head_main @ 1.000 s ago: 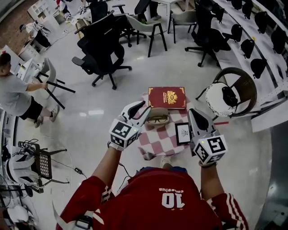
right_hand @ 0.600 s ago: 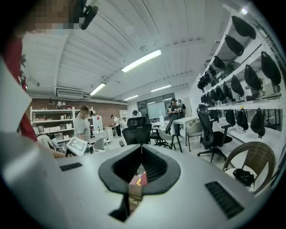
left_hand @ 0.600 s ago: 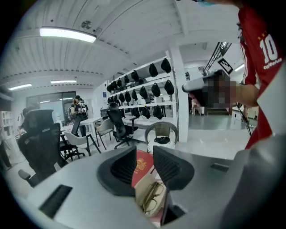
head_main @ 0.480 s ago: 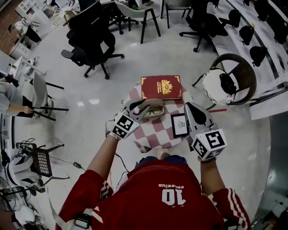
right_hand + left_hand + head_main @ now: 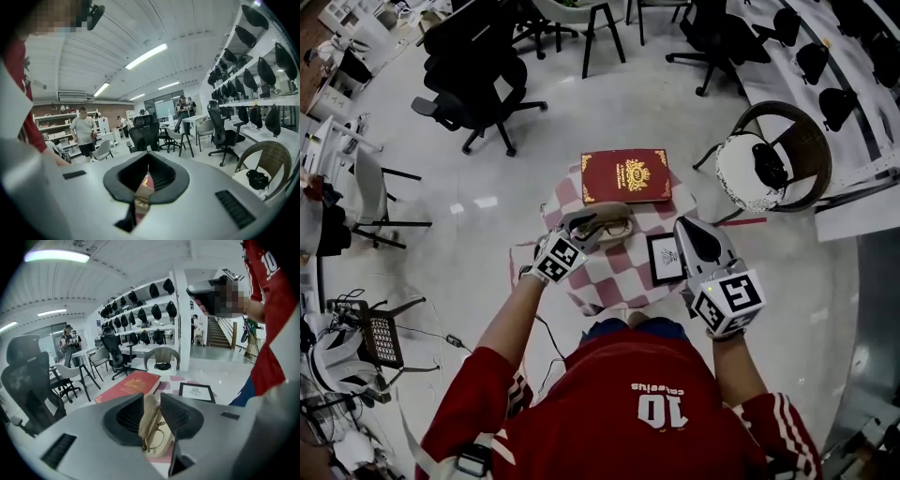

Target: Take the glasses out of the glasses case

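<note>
Left tongs point(image 5: 152, 400): grey shell, ribbed black pads, clamped on one open, beige, rounded glasses case point(image 5: 147, 414).
Right tongs point(image 5: 148, 162): same ribbed pads, pressed together, nothing between.
Glasses point(image 5: 153, 436): one thin gold-wire pair, lying inside the case.
Desk point(image 5: 614, 286): red-and-white checked cloth.
Also there: one dark-red, gold-stamped hardcover book point(image 5: 625, 175); one black-framed picture point(image 5: 662, 259).

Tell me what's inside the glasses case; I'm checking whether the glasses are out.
Thin-framed glasses lie in the glasses case, between the jaws of the left gripper. The lining beneath is covered.
</note>
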### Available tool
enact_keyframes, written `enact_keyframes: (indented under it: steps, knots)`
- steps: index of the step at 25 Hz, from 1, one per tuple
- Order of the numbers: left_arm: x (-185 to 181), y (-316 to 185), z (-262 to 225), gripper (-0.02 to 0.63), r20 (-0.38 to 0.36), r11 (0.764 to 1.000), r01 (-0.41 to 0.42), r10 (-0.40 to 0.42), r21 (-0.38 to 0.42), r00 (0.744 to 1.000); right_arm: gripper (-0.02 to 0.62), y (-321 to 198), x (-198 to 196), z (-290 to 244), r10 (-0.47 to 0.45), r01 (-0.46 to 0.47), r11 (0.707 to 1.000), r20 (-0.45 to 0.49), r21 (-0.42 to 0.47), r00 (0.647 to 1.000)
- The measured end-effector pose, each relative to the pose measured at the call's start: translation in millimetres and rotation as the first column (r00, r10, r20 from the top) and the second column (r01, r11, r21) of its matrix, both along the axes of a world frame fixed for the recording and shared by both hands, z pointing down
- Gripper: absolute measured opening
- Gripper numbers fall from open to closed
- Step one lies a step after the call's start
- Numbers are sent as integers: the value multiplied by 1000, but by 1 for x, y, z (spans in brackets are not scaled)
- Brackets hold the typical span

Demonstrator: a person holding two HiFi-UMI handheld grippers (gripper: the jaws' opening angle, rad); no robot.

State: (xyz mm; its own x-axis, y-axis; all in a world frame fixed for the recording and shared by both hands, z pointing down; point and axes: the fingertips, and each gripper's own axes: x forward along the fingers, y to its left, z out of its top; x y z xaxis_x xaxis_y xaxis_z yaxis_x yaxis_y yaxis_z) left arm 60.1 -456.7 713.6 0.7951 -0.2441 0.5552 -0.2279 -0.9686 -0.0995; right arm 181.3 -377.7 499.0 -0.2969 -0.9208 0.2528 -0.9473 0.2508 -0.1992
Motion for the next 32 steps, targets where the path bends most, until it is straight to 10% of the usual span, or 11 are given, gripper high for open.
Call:
enact_keyframes:
  steps: [13, 32]
  knots:
    - [9, -9, 96, 106, 247, 997, -14, 33, -76, 969, 17, 11, 12, 27, -1, 2, 999, 10, -53, 1000]
    - [17, -22, 145, 89, 400, 997, -1, 33, -80, 916, 17, 12, 3, 38, -16, 18, 997, 32, -75, 999]
